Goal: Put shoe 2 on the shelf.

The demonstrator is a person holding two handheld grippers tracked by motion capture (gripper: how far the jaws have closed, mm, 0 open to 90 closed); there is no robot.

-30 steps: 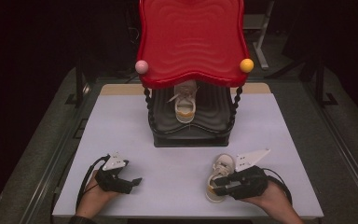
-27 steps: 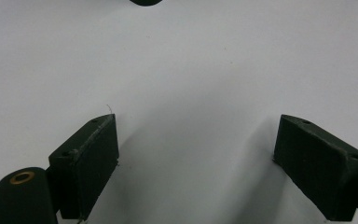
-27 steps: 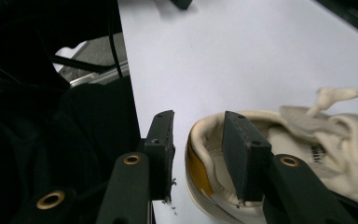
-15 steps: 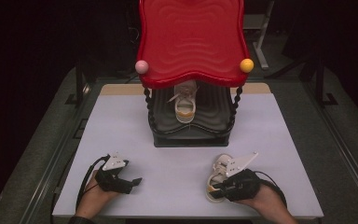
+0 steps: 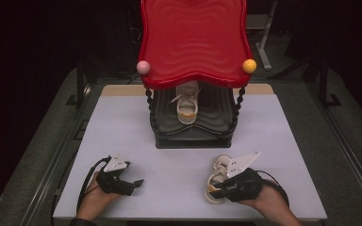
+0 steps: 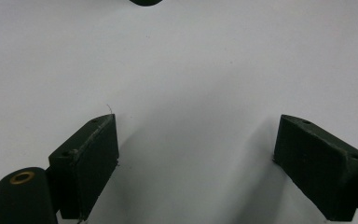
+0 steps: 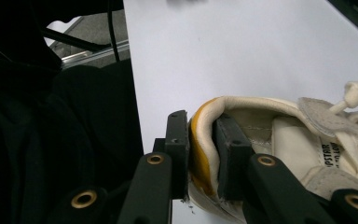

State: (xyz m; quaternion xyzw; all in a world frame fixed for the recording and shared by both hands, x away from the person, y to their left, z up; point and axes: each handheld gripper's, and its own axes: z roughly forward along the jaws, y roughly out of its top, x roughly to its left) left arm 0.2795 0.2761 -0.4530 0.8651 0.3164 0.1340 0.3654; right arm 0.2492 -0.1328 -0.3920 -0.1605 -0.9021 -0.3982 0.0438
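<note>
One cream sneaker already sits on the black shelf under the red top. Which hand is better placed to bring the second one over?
Right. The right gripper is already clamped on the orange-trimmed heel of the cream lace-up sneaker lying on the white table. The left gripper rests open over bare tabletop, away from the shoe.

The shoe [image 7: 279, 154] runs off the right gripper view's edge — its toe probably hidden.

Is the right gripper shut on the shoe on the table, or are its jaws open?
Shut. The right gripper clamps the heel collar of the shoe, one jaw outside the heel, one inside.
</note>
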